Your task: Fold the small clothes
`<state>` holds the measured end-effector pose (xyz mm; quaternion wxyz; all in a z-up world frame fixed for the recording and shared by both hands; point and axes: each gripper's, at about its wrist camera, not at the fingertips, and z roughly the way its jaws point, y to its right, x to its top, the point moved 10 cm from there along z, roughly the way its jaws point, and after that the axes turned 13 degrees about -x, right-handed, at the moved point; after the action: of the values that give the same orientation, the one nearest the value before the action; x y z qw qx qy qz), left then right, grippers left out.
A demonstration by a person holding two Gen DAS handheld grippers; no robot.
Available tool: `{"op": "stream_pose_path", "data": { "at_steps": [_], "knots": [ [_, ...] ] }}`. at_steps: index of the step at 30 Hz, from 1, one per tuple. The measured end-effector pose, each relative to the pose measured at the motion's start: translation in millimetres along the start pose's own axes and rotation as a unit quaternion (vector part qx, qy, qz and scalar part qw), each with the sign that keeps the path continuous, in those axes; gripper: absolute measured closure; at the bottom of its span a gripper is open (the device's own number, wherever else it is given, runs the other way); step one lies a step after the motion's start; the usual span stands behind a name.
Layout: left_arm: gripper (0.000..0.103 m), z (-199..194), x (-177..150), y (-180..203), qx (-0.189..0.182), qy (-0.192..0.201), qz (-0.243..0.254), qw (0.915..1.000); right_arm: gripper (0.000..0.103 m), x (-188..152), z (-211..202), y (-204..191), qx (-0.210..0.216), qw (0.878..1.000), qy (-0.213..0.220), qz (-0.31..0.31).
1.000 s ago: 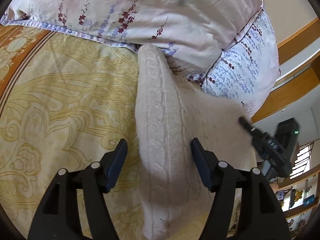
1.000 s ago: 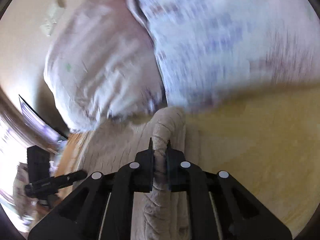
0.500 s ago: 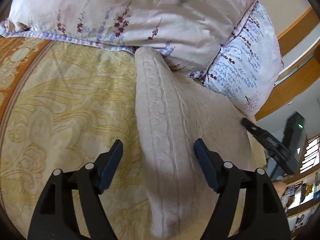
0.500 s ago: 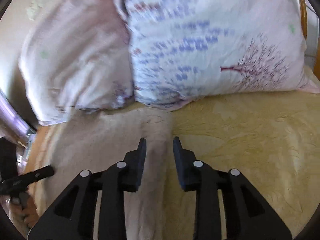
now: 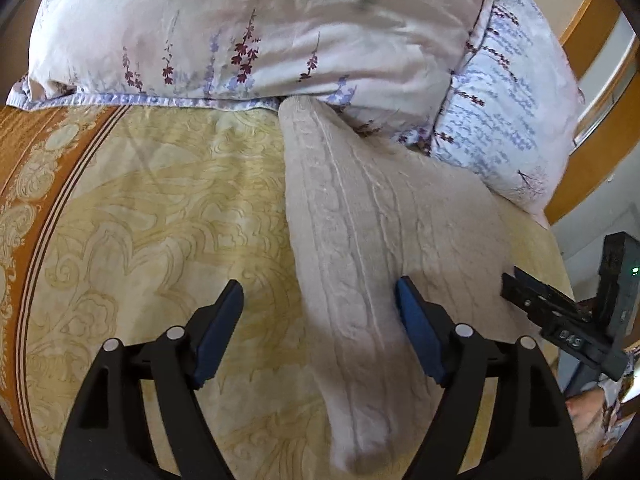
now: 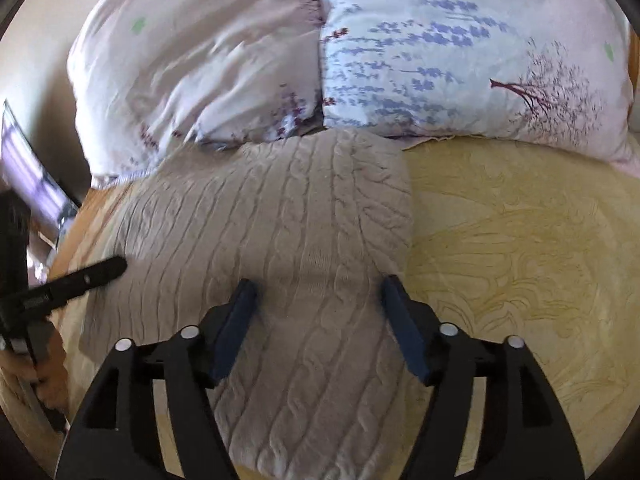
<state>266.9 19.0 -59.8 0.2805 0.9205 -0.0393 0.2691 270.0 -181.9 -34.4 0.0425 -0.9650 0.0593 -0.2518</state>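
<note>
Beige cable-knit sweater (image 6: 288, 248) folded at frame centre on yellow patterned bedspread (image 6: 520, 248), left gripper (image 5: 320, 312) and right gripper (image 6: 316, 304) both spread wide, holding nothing, floral pillows (image 6: 460, 52) along top.

Sweater (image 6: 280, 232) at frame centre on bedspread (image 6: 520, 240), top edge touching two side-by-side pillows (image 6: 460, 52) across upper frame; bedspread bare at right.

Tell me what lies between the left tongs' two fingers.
In the left wrist view, the open left tongs straddle the folded edge of the cable-knit sweater and a strip of yellow bedspread.
</note>
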Motion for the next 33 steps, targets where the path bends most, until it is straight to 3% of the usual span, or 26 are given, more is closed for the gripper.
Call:
{"op": "stream_pose_path", "data": {
  "at_steps": [3, 5, 9, 16, 19, 25, 33],
  "knots": [
    [0.026, -6.7, 1.0, 2.9, -0.002, 0.010, 0.000, 0.9999, 0.031, -0.9, -8.8, -0.5, -0.004, 1.000, 0.011, 0.007],
    [0.026, -21.0, -0.4, 7.2, -0.001, 0.031, 0.016, 0.9994, 0.008, -3.4, -25.2, 2.3, -0.020, 0.999, 0.042, 0.003],
    [0.024, -51.8, -4.5, 9.8, 0.015, 0.075, 0.041, 0.9962, 0.005, -5.4, -53.8, 18.5, -0.053, 0.993, 0.101, 0.012],
    [0.006, -91.8, -20.9, 11.1, 0.059, 0.122, 0.059, 0.9890, 0.001, -17.6, -84.8, 35.8, -0.094, 0.984, 0.151, 0.027],
    [0.002, -96.9, -31.9, 11.2, 0.071, 0.115, 0.055, 0.9893, 0.001, -27.4, -87.3, 31.8, -0.108, 0.984, 0.140, 0.021],
    [0.002, -78.1, -72.3, 19.2, 0.100, 0.055, 0.064, 0.9915, 0.001, -55.3, -74.3, 12.4, -0.068, 0.993, 0.094, 0.031],
    [0.002, -50.3, -103.1, 25.8, 0.146, 0.024, 0.090, 0.9849, 0.001, -86.0, -49.5, 6.2, -0.096, 0.994, 0.052, 0.023]
  ]
}}
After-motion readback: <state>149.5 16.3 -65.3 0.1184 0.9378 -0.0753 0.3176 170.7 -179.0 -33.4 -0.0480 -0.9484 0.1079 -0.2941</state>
